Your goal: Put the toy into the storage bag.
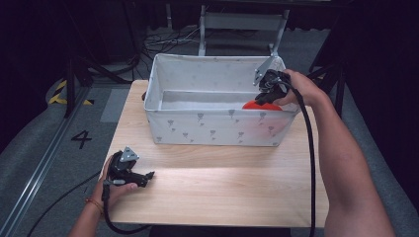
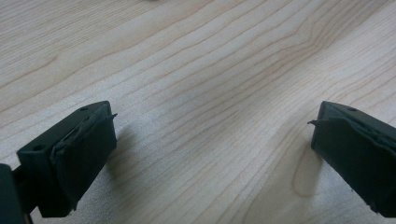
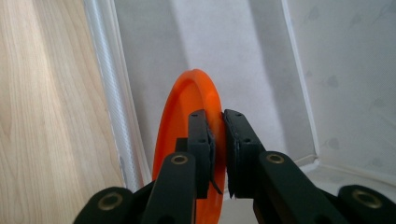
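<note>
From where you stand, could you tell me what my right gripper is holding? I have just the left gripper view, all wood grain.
Observer: The right gripper is shut on the rim of an orange plate, held on edge.
Operator: Thank you. Where is the plate relative to the table?
Observer: It is inside the white bin, near its right end, by the front wall.
Operator: And is my left gripper close to that bin?
Observer: No. The left gripper rests on the table at the front left, jaws open, well apart from the bin.
</note>
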Motion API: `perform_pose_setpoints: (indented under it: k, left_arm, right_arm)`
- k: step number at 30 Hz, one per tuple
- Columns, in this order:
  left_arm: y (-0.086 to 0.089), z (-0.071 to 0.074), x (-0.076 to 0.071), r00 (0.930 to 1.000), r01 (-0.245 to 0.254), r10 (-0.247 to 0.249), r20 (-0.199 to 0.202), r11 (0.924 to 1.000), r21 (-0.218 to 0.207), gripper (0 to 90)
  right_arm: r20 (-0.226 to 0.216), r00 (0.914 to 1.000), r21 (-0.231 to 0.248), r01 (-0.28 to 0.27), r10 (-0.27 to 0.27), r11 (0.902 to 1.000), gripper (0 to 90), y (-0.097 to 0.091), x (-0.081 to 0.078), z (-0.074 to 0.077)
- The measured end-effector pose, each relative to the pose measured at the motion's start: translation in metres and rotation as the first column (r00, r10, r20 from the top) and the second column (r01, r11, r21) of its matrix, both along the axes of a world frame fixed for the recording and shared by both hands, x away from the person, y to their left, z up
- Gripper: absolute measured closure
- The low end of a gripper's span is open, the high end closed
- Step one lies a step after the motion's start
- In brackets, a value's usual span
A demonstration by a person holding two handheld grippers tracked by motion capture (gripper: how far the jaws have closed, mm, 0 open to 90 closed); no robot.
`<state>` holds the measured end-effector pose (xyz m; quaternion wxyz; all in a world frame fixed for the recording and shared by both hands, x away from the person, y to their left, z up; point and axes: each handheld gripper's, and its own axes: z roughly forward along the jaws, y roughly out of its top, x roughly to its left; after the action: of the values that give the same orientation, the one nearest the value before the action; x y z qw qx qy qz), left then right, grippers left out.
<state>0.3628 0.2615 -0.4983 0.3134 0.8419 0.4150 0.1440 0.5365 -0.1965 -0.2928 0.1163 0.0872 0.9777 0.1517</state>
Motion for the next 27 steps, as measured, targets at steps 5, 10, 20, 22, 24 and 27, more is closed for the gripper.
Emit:
perform_pose_setpoints:
  k: [5,10,20,22,24,27]
  left_arm:
    - [0.000,0.000,0.000,1.0000,0.002,-0.002,-0.004,1.0000,0.000,0.4]
    - [0.000,0.000,0.000,1.0000,0.001,-0.001,-0.009,1.0000,-0.005,0.4]
    - [0.000,0.000,0.000,1.0000,0.007,-0.007,-0.005,1.0000,-0.002,0.4]
    - [0.000,0.000,0.000,1.0000,0.008,-0.008,-0.003,1.0000,0.000,0.4]
    - [0.001,0.000,0.001,0.9999,0.010,-0.010,0.002,0.9999,0.004,0.4]
    - [0.001,0.000,0.001,0.9999,0.013,-0.013,0.001,0.9999,0.003,0.3]
  right_arm:
    - [-0.020,0.9998,-0.029,0.005,-0.005,0.9996,82.2,0.001,0.002,-0.006]
    - [-0.041,0.9991,-0.051,0.010,-0.012,0.9986,82.2,0.000,0.005,-0.014]
    - [-0.080,0.9951,-0.115,0.047,-0.057,0.9923,81.7,-0.004,0.010,-0.027]
    - [-0.082,0.9948,-0.119,0.051,-0.061,0.9915,81.6,-0.005,0.011,-0.028]
    - [-0.077,0.9944,-0.117,0.063,-0.072,0.9912,82.0,-0.007,0.011,-0.029]
    - [-0.064,0.9945,-0.109,0.075,-0.082,0.9912,80.9,-0.008,0.011,-0.028]
